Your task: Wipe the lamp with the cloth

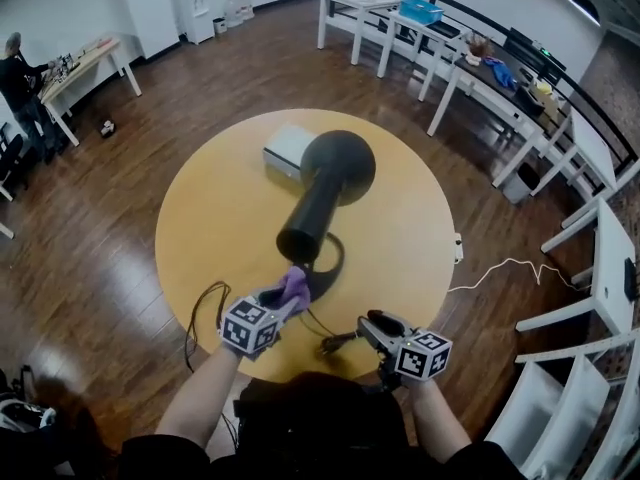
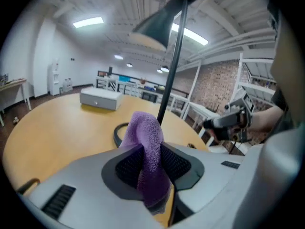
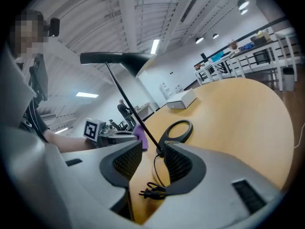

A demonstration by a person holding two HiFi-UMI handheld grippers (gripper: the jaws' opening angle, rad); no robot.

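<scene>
A black desk lamp (image 1: 325, 183) stands near the front of the round wooden table (image 1: 210, 218). It has a cone shade, a thin stem (image 2: 171, 66) and a ring base (image 3: 176, 130). My left gripper (image 2: 151, 161) is shut on a purple cloth (image 2: 147, 147), which bulges out ahead of the pads. In the head view the purple cloth (image 1: 295, 286) is close to the lamp's base and the lower end of the shade. My right gripper (image 1: 372, 326) hovers at the front right with its jaws open and nothing between them. The lamp's cord and plug (image 3: 151, 193) lie on the table below it.
A white box (image 1: 285, 150) sits on the table behind the lamp. A black cable (image 1: 200, 313) hangs over the table's front left edge. White benches (image 1: 480, 78) line the far right. A person (image 1: 20, 83) stands at a bench at the far left.
</scene>
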